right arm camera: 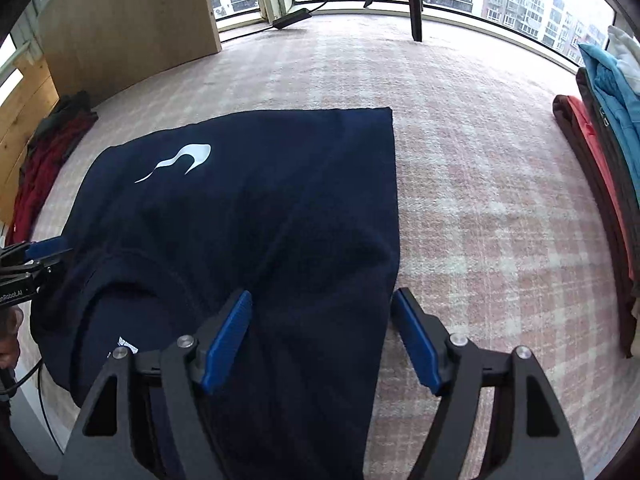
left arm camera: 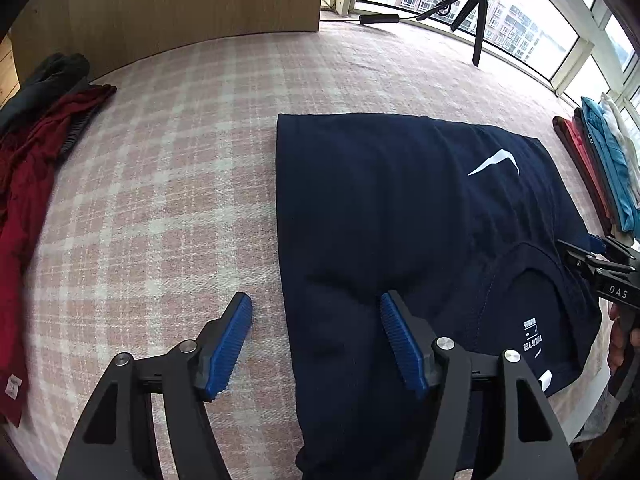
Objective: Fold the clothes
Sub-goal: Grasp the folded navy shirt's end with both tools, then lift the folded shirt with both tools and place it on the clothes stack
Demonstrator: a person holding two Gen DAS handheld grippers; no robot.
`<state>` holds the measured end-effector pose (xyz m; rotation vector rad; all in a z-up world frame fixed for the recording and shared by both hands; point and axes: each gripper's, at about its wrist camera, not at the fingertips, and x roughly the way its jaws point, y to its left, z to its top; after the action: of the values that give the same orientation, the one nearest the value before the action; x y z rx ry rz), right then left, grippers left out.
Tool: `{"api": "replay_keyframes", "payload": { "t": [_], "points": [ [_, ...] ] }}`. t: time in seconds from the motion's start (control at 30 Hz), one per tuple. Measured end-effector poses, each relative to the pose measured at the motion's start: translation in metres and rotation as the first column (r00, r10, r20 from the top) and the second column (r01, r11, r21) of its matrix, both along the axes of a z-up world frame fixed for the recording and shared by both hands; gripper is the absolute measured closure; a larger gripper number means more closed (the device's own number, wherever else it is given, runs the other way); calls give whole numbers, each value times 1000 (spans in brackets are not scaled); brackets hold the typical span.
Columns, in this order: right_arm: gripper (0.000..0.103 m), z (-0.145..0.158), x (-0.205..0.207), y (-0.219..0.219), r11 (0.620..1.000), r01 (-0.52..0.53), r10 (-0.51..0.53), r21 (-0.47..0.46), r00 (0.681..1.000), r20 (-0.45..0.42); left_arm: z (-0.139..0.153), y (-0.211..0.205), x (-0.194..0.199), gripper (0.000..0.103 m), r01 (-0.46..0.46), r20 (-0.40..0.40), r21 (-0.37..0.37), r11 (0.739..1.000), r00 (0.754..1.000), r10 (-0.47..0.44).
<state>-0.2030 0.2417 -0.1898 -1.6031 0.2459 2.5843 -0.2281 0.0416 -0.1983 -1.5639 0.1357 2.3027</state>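
Left wrist view looks down on a navy T-shirt lying flat on a pink-and-white checked cloth that covers the work surface. The left gripper stands with its blue pads apart over the shirt's left folded edge: one pad is above bare checked cloth, the other above navy fabric, and neither presses on it. A white swoosh logo shows on the shirt's far right part, and the collar with its printed label lies toward the near right. At the right edge of this view the right gripper is partly seen, with a hand behind it.

From the right wrist, the right gripper is likewise spread wide, straddling the shirt's right folded edge, its pads clear of the fabric. A dark red garment lies crumpled at the surface's left edge, by a wooden panel. A stack of folded clothes in red, blue and white sits along the right edge. A black tripod stands at the far edge beside the windows.
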Motion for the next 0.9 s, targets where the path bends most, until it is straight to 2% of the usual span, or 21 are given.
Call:
{"api": "replay_keyframes", "payload": {
  "t": [0.23,0.3,0.4,0.47,0.57,0.7,0.73,0.77,0.9],
  "points": [
    [32,1,-3,-2,1000,-10,10,9,1000,3,-1,1,-3,37,17,-14,0,1000,1000,-17],
    [37,1,-3,-4,1000,-22,22,10,1000,3,-1,1,-2,38,13,-20,3,1000,1000,-13],
    [46,2,-1,-8,999,-53,53,10,999,-11,1,7,1,55,38,-29,19,999,999,-38],
    [48,2,1,-8,998,-60,60,6,998,-25,2,12,3,66,47,-31,31,998,998,-46],
    [51,2,4,-9,998,-70,70,0,996,-49,2,15,4,69,47,-41,37,998,998,-45],
    [63,2,6,-10,995,-95,93,-27,993,-72,1,12,3,72,73,-39,61,995,997,-71],
    [64,2,6,-9,994,-97,94,-41,993,-74,3,10,5,75,77,-32,71,994,997,-75],
    [73,2,6,-9,993,-99,94,-59,993,-76,3,10,4,78,82,-27,79,993,996,-80],
    [82,2,4,-10,988,-106,98,-113,992,-74,2,9,2,85,82,-9,124,989,997,-82]
  ]
}}
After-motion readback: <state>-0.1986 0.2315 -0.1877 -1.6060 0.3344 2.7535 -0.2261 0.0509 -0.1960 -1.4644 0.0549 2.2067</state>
